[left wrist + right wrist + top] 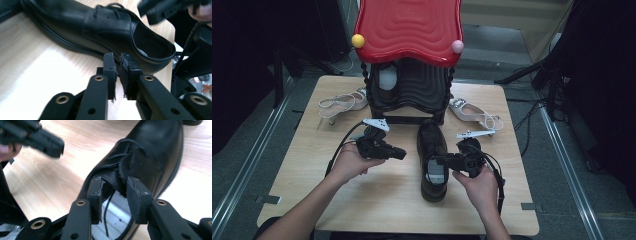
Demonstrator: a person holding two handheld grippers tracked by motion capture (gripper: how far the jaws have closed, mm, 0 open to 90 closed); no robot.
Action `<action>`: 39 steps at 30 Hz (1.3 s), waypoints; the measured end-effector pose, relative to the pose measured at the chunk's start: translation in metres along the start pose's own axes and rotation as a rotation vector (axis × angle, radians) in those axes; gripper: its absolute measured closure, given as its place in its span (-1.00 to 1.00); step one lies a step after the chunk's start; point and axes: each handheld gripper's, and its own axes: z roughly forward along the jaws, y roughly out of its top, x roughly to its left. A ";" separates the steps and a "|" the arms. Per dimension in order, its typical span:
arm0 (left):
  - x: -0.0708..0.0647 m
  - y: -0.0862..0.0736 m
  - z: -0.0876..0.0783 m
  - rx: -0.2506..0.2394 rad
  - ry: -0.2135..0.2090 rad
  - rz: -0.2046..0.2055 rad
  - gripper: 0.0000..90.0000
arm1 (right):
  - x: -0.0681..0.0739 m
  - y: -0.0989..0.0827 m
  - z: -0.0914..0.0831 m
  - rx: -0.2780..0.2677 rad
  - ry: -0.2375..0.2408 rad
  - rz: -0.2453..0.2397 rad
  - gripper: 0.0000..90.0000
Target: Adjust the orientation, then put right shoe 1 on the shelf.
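Grippers flank a black shoe (432, 160) lying on the table (302, 165), toe toward the red-roofed stand (408, 60), seen from above. Left gripper (118, 65) view: jaws nearly shut on nothing, just beside the shoe's heel opening. Right gripper (115, 192) view: jaws parted over the opening, a loose lace (108, 213) between them, unpinched.

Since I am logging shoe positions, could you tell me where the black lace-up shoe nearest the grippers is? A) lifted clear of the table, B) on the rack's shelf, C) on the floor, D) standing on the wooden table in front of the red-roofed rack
D: the black lace-up shoe stands on the wooden table, in front of the red-roofed rack.
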 end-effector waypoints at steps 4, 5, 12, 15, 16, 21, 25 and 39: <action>0.003 0.007 -0.009 -0.022 0.002 0.000 0.92 | 0.006 0.000 0.001 0.010 0.006 -0.001 0.48; 0.004 0.009 -0.011 -0.026 0.001 -0.001 0.92 | 0.008 0.001 0.001 0.014 0.010 0.000 0.47; 0.007 0.027 -0.024 -0.025 0.025 0.012 0.92 | 0.021 0.005 0.010 0.046 0.016 -0.016 0.40; 0.008 0.035 -0.031 -0.029 0.029 0.014 0.93 | 0.027 0.007 0.016 0.069 0.020 -0.019 0.37; 0.008 0.038 -0.033 -0.028 0.033 0.016 0.93 | 0.028 0.007 0.018 0.075 0.023 -0.019 0.37; 0.008 0.052 -0.044 -0.050 0.043 0.026 0.93 | 0.032 0.007 0.027 0.116 0.023 -0.025 0.34; 0.009 0.062 -0.052 -0.063 0.056 0.026 0.93 | 0.032 0.007 0.034 0.135 0.012 -0.017 0.32; 0.009 0.101 -0.077 -0.072 0.083 0.051 0.94 | 0.032 0.002 0.059 0.193 -0.032 0.000 0.25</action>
